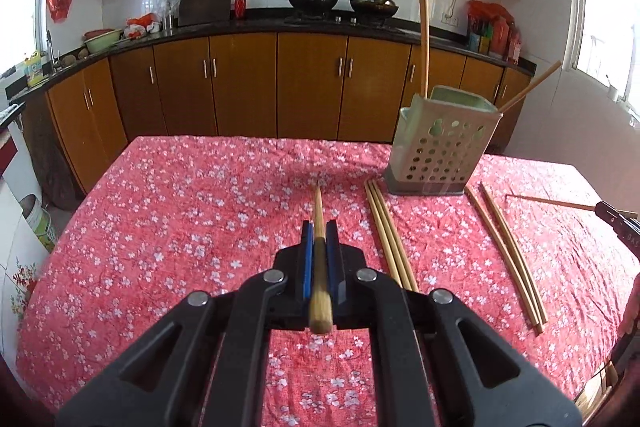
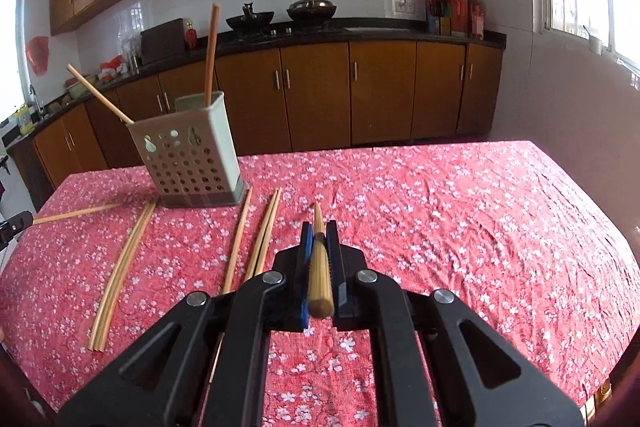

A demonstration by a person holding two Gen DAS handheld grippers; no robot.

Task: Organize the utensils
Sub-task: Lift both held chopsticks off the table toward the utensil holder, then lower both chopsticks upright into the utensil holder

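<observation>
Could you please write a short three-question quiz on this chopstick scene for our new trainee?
1. True or false: the left gripper holds nothing.
2. How many chopsticks already stand in the perforated holder?
3. The right gripper is: A) open and empty, B) shut on a chopstick, C) resting on the floral tablecloth.

Key:
1. False; it is shut on a chopstick.
2. Two.
3. B.
</observation>
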